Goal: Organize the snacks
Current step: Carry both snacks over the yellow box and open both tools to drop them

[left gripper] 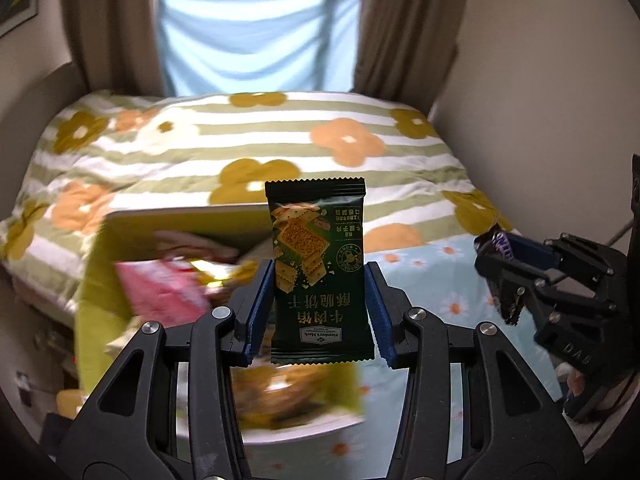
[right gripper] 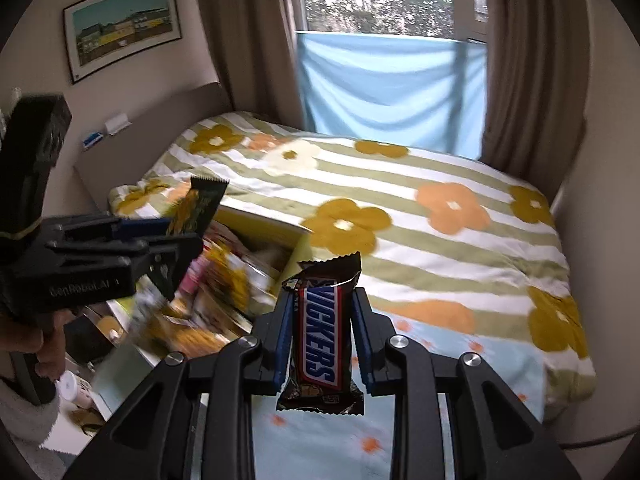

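Above the flowered bed (left gripper: pixel 280 140), left claw (left gripper: pixel 320 300) clamped on cracker packet (left gripper: pixel 318 268), right claw (right gripper: pixel 322 336) on Snickers bar (right gripper: pixel 322 332).

A dark green cracker packet (left gripper: pixel 319 268) is clamped upright between the blue pads (left gripper: pixel 262 304) of the left gripper (left gripper: pixel 320 312), its printed text seen upside down. At nine o'clock from the packet, a yellow-green box (left gripper: pixel 96 300) is seen, blurred, with pink and other wrappers (left gripper: pixel 160 288) inside. A white dish of blurred snacks (left gripper: pixel 288 428) lies at six o'clock, partly hidden by the gripper. At three o'clock the right gripper (left gripper: pixel 500 264) is seen side-on, closed on a small dark wrapped bar (left gripper: pixel 498 242). A striped flowered quilt (left gripper: pixel 360 140) is spread at twelve o'clock, a pale blue cloth (left gripper: pixel 260 40) hung beyond it between brown curtains (left gripper: pixel 408 28).
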Demonstrator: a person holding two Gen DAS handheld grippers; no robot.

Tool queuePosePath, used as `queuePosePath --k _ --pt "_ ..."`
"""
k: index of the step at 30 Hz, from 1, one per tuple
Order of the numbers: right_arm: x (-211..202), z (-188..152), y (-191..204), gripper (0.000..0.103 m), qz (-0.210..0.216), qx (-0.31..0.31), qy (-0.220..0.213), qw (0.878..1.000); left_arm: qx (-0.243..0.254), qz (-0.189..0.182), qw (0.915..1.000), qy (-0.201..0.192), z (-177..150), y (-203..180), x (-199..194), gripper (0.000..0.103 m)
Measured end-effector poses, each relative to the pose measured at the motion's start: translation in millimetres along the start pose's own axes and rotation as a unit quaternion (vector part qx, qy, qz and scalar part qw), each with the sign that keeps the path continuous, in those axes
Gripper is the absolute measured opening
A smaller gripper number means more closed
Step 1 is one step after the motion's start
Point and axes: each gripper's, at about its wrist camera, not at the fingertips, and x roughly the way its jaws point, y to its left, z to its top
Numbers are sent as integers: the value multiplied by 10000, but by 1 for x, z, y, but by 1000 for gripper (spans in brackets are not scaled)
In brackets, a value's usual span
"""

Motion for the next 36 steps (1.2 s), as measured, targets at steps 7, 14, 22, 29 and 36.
queuePosePath --k 7,14,22,29,36 --pt "48 28 71 26 303 -12 43 9995 -304 234 9991 183 -23 96 -5 41" --pt "85 25 107 26 276 123 323 9990 -463 223 9969 591 -58 157 16 41" --pt "95 19 120 26 85 252 591 9979 -332 38 9962 809 -72 169 35 72" --pt "91 13 118 26 5 335 641 9974 -301 218 9973 633 -78 171 24 103" --pt "95 6 114 26 -45 473 788 9958 -451 392 9967 555 -86 177 12 103"
